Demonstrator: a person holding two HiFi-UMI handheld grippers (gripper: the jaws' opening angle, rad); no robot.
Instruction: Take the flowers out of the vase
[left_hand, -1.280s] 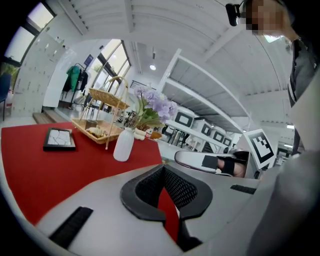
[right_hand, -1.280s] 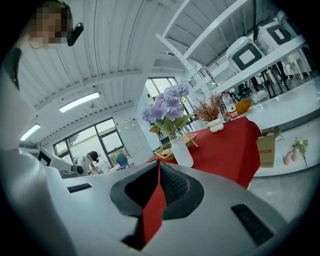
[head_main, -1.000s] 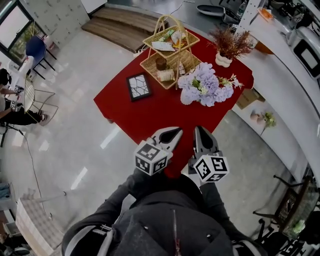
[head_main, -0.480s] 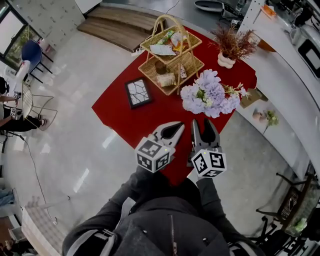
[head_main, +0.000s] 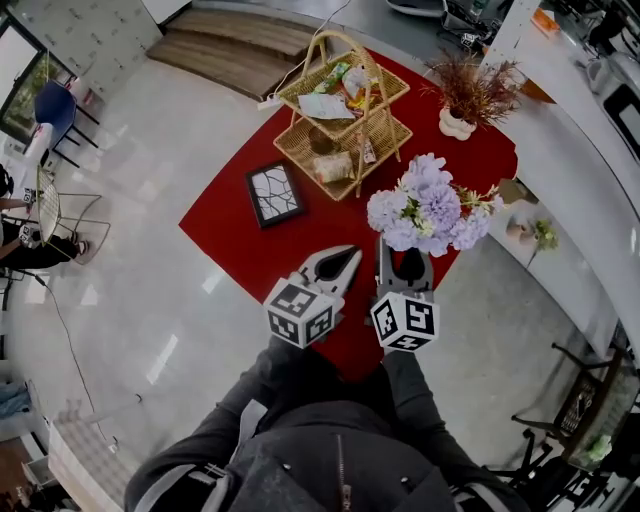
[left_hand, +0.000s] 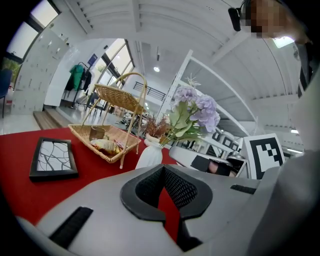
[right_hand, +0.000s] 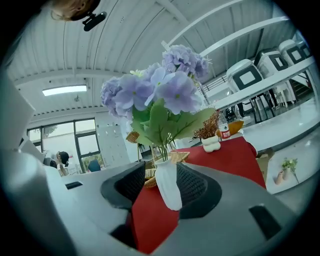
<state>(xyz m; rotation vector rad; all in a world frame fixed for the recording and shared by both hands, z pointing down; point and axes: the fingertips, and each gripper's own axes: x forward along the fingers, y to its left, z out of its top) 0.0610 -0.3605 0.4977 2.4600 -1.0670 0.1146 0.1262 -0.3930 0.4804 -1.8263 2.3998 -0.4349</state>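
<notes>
Flowers (head_main: 430, 210), a purple hydrangea bunch with green leaves, stand in their white vase (right_hand: 167, 185) at the right of centre in the head view, on the red surface (head_main: 230, 220) near its right edge. Nothing has been lifted out, so the task itself is not yet begun; you are only at the approach. Your right gripper (head_main: 404, 258) sits just below the blooms in the head view, and its fingers (right_hand: 197, 187) have just been opening and now stand wide. In the right gripper view the vase lines up in the gap between them, but neither pad presses on it, and you cannot tell whether it is already inside the fingers or just beyond their tips. Your left gripper (head_main: 338, 265) hangs beside the right one, left of the vase, its fingers drawn together with nothing between them but the red cloth showing through. What is left, judging from this: steady the vase, take the stems above its neck, and draw them up and clear. The two-tier wicker basket (head_main: 345, 110) and the picture frame (head_main: 275, 193) lie farther up the frame, apart from your path.
</notes>
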